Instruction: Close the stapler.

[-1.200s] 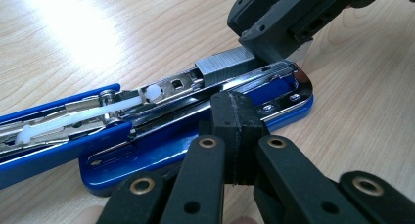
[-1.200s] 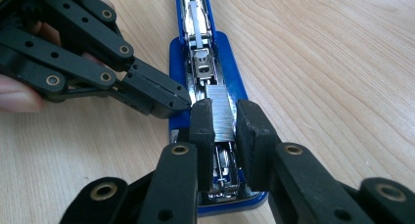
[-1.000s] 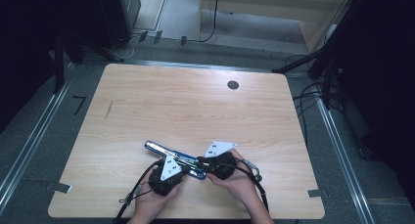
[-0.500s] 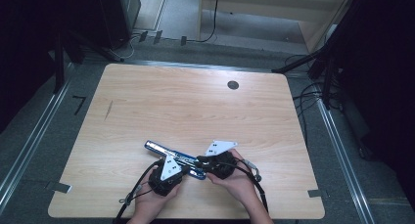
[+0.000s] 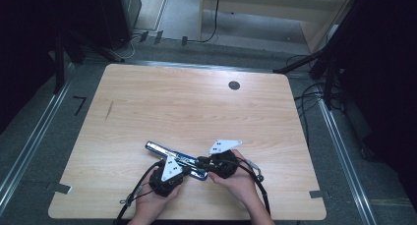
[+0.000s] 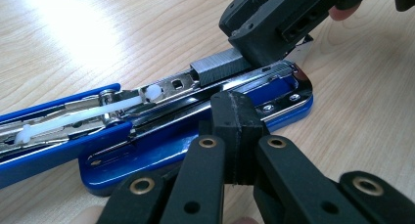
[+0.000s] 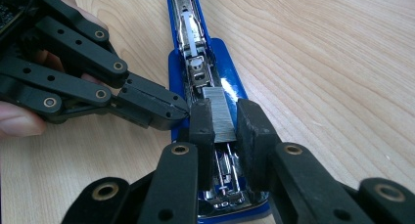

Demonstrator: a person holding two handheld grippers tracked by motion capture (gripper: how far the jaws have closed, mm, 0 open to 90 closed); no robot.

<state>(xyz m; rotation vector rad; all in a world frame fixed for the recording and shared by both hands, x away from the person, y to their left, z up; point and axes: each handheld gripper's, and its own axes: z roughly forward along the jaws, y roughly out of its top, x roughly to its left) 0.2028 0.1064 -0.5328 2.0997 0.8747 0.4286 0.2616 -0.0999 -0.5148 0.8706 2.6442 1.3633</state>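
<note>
I see an opened blue stapler (image 5: 176, 158) lying on the tabletop (image 5: 196, 107), low in the high view at about 6 o'clock of the board, running from 10 o'clock to 4 o'clock. Its top arm is swung back so the metal magazine channel is bare (the white plastic pusher (image 6: 147, 93) shows in it).

My left gripper (image 5: 184, 167) comes in from 7 o'clock. In the left gripper view its fingers (image 6: 235, 131) are closed flat against each other, and their joined tip rests against the side of the stapler's blue base; in the right gripper view the same tip (image 7: 166, 109) meets the stapler's edge from 9 o'clock.

My right gripper (image 7: 226, 120) reaches in from 4 o'clock. Its fingers (image 7: 201, 120) stand on either side of a grey block of staples (image 7: 219, 114) sitting over the magazine. The left pad lies against the block; on the other side I can make out a thin gap, so I cannot tell whether the block is truly pinched. In the left gripper view the block of staples sits at 12 o'clock, beneath the right gripper's black body.
</note>
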